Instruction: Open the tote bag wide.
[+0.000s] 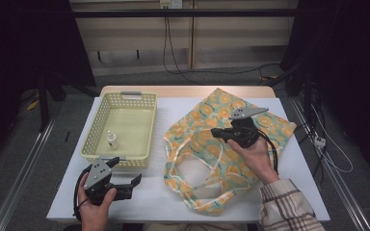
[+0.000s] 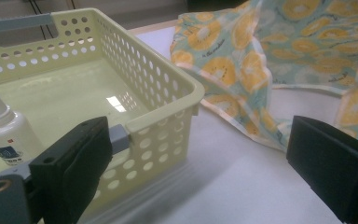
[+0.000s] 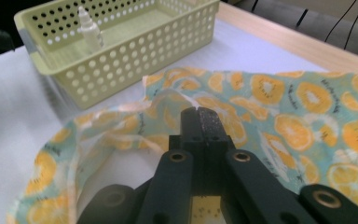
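A pale yellow perforated basket stands on the left half of the white table, and a small white dropper bottle stands upright inside it. A cloth tote bag printed with orange slices lies spread out to the basket's right. My left gripper is open wide, just off the basket's near right corner. My right gripper hovers over the middle of the bag, shut, with nothing seen between its jaws.
The white table top has bare room in front of the basket and the bag. The bag's handles loop toward the near edge. Cables trail on the floor to the right of the table.
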The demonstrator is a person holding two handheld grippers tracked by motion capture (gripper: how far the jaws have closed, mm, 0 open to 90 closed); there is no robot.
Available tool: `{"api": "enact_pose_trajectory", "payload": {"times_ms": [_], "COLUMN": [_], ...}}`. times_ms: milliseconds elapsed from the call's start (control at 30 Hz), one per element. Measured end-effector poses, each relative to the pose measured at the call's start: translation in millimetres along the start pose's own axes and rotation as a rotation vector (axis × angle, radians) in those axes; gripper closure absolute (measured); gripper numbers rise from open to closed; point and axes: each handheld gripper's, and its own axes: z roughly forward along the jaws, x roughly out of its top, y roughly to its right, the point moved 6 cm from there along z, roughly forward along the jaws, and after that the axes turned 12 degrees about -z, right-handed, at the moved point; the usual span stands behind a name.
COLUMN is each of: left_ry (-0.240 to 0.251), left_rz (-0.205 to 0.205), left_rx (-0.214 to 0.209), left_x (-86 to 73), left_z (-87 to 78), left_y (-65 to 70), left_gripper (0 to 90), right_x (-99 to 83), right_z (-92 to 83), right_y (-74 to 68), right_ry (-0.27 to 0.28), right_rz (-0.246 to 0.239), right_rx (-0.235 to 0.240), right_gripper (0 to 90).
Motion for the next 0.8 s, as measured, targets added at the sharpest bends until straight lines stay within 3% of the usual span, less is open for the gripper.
{"api": "enact_pose_trajectory", "payload": {"times_ms": [400, 567, 800], "left_ry": [-0.008, -0.001, -0.007], "left_rz": [-0.016, -0.023, -0.019], "left_rx": [0.001, 0.003, 0.009], "left_x": [-2.0, -2.1, -2.5], "left_z": [0.1, -2.9, -2.7], "left_y": [-4.6, -5.3, -4.7], "left_gripper": [6.2, 6.2, 6.2], "right_x": [24.1, 33.1, 38.2], "right_z": [-12.5, -20.0, -30.7], "right_y": [22.2, 26.3, 31.9], "right_ry": [0.073, 0.127, 0.152], "right_rz": [0.001, 0.008, -0.001], "right_rx": [-0.042, -0.053, -0.085], "right_gripper": [90.0, 90.0, 90.0]}}
